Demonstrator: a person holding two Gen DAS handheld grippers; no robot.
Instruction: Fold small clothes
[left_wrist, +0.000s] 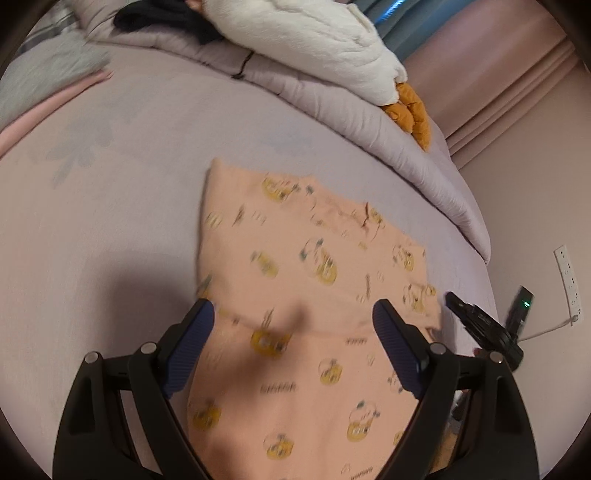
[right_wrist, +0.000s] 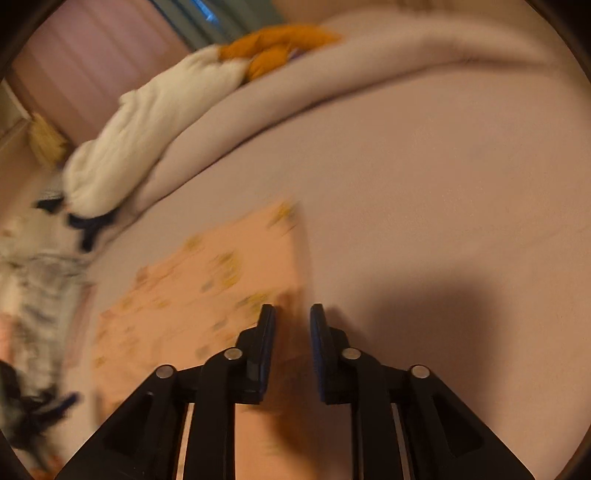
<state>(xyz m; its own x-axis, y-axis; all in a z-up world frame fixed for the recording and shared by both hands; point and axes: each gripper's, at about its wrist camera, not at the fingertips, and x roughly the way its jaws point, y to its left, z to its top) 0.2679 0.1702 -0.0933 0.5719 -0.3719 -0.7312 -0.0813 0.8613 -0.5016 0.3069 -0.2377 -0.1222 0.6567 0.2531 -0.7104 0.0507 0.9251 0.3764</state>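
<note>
While the peach cotton garment printed with yellow cartoon figures (left_wrist: 314, 280) lies flat on the lilac bed sheet (left_wrist: 122, 206), already doubled across its middle, the fold seems partly done; next comes gripping an edge. The left gripper (left_wrist: 293, 314) hovers over the garment, spread wide and empty. The right gripper (right_wrist: 292, 314), narrowly parted, holds nothing at the garment's right edge.

Left gripper (left_wrist: 293, 314): black angular linkage arms, round silver pivot pins, dark blue ribbed pads (left_wrist: 199, 328). Right gripper (right_wrist: 292, 312): same black linkage, silver pins, blue pads (right_wrist: 266, 332), pale metal strips showing below the pins.
</note>
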